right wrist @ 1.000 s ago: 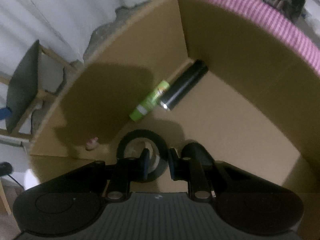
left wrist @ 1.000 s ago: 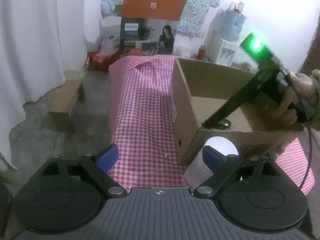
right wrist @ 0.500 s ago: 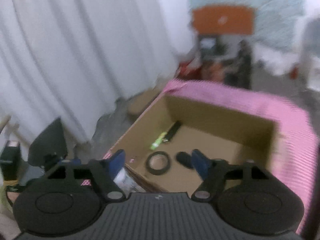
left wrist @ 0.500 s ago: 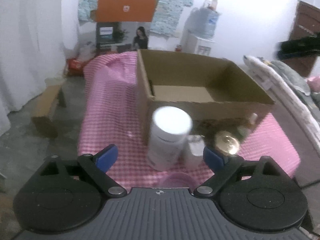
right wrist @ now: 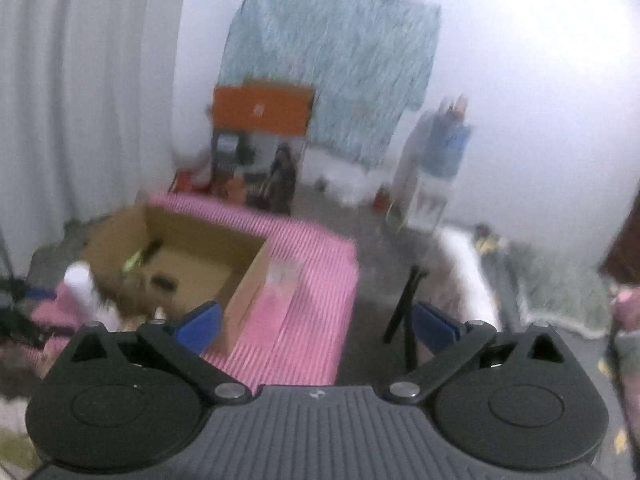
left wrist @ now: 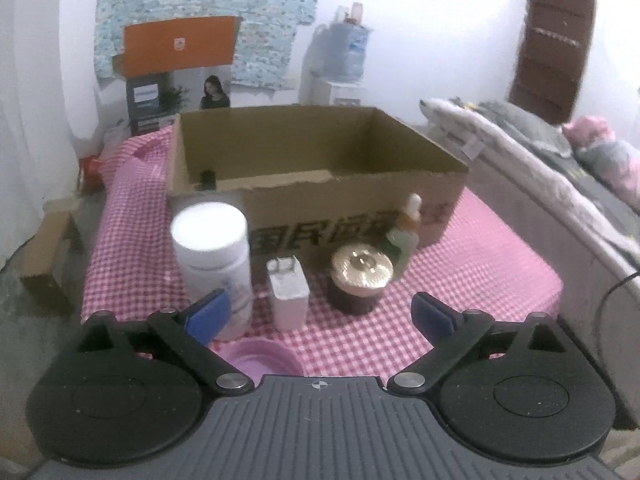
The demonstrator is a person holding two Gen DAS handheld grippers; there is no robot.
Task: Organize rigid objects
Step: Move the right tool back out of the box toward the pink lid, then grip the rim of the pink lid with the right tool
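An open cardboard box (left wrist: 320,184) stands on a table with a pink chequered cloth (left wrist: 460,280). In front of it are a white bottle (left wrist: 212,256), a white charger plug (left wrist: 288,292), a dark jar with a gold lid (left wrist: 360,280) and a small dropper bottle (left wrist: 406,228). A purple cup (left wrist: 262,358) sits nearest. My left gripper (left wrist: 320,314) hovers just short of these, jaws opening, gripping nothing. My right gripper (right wrist: 316,322) is high and to the right of the box (right wrist: 248,288), jaws opening and empty. A green tube (right wrist: 134,260) lies inside the box; this view is blurred.
A bed with blankets (left wrist: 540,168) runs along the right of the table. A low wooden bench (left wrist: 48,248) stands on the floor at the left. A black tripod (right wrist: 404,308) stands between table and bed. A water dispenser (left wrist: 344,64) is at the back wall.
My right gripper let go of the black tape roll inside the box, opened wide, and rose out and away. My left gripper swung round to face the items in front of the box.
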